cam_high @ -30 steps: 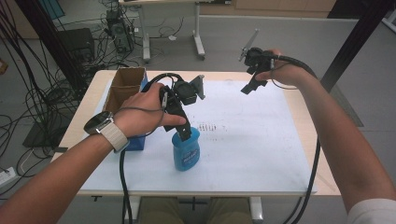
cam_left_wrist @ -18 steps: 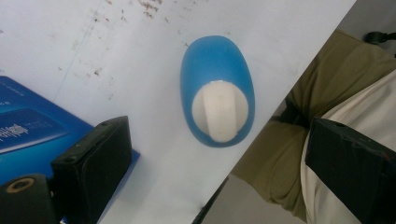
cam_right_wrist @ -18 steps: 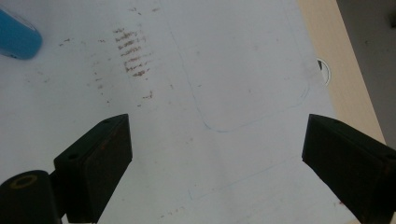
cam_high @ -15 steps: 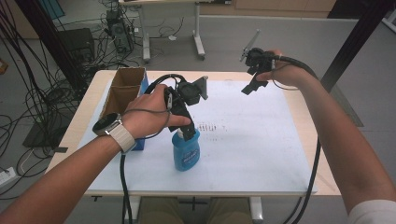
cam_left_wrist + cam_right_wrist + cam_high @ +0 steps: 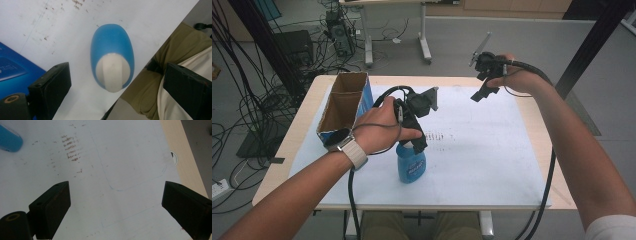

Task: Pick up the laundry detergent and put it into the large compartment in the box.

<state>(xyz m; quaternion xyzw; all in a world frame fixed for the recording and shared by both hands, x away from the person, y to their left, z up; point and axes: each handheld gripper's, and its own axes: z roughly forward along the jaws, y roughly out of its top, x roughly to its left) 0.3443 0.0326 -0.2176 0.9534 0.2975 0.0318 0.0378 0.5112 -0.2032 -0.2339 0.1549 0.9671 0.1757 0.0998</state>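
A blue spray-type bottle (image 5: 411, 166) with a white cap stands upright on the white sheet (image 5: 482, 150), near the table's front middle. My left gripper (image 5: 417, 145) hovers right above its top. In the left gripper view the bottle (image 5: 111, 57) appears from above, between and beyond the wide-apart jaws, and the left gripper (image 5: 117, 92) is open with nothing touching it. My right gripper (image 5: 481, 93) is held in the air over the back right of the sheet. It is open (image 5: 116, 212) and empty, looking down at the paper, with the bottle (image 5: 8, 140) far off at top left.
An open cardboard box (image 5: 367, 97) with blue sides stands at the table's back left, and its blue wall (image 5: 13, 71) lies close beside the left jaw. Brown smudges (image 5: 71, 147) mark the sheet. The table's wooden edge (image 5: 180, 150) runs along the right. Cables and desks stand on the floor behind.
My left hand and forearm have shifted slightly to the right above the bottle. The bottle and the right gripper have stayed where they were.
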